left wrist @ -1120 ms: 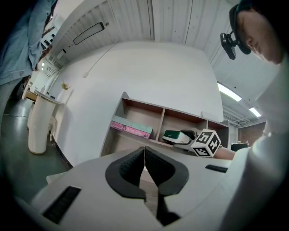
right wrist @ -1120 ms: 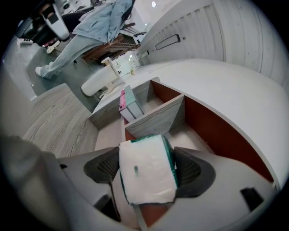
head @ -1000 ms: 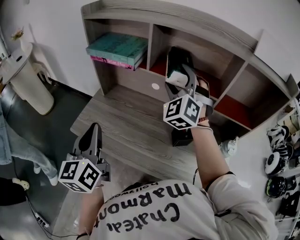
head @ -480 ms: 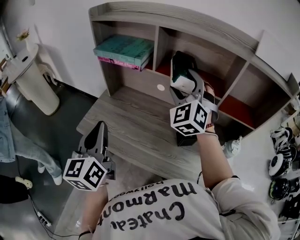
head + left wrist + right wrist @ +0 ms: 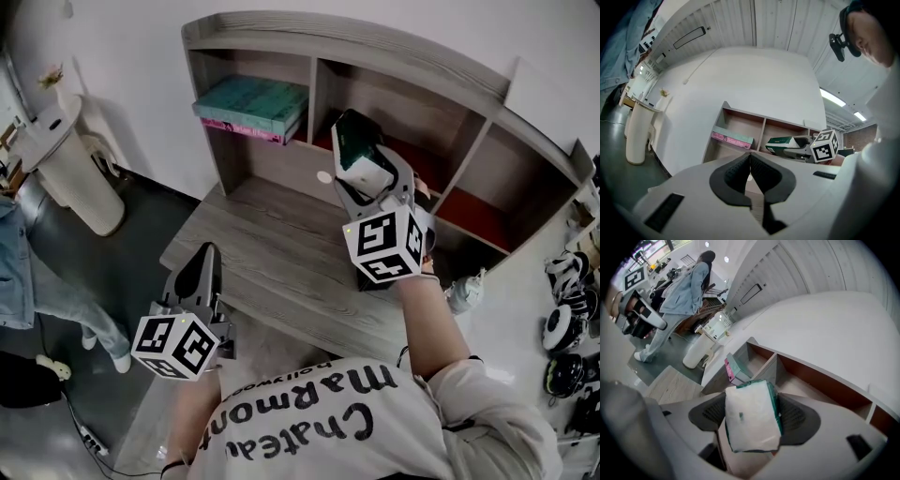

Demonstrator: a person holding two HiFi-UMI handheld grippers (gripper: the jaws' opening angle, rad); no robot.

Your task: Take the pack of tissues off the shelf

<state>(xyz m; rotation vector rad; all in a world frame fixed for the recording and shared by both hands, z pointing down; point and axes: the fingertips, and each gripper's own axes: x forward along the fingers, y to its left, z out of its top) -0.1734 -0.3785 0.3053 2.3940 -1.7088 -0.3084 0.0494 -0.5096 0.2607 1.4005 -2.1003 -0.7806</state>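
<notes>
Left gripper [image 5: 750, 160], lower left, is pinched together on nothing, so just park it. Right gripper [image 5: 754, 416] has just been closing its jaws snug on the white-and-green plastic pack of tissues [image 5: 359, 150], mid-frame, just out front of the grey wooden shelf [image 5: 412, 56] and its middle cubby. I'd keep that squeeze and draw it back level.

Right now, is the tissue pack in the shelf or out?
Out. The right tongs, just closing further, grip the pack of tissues in front of the shelf, its compartments behind it.
</notes>
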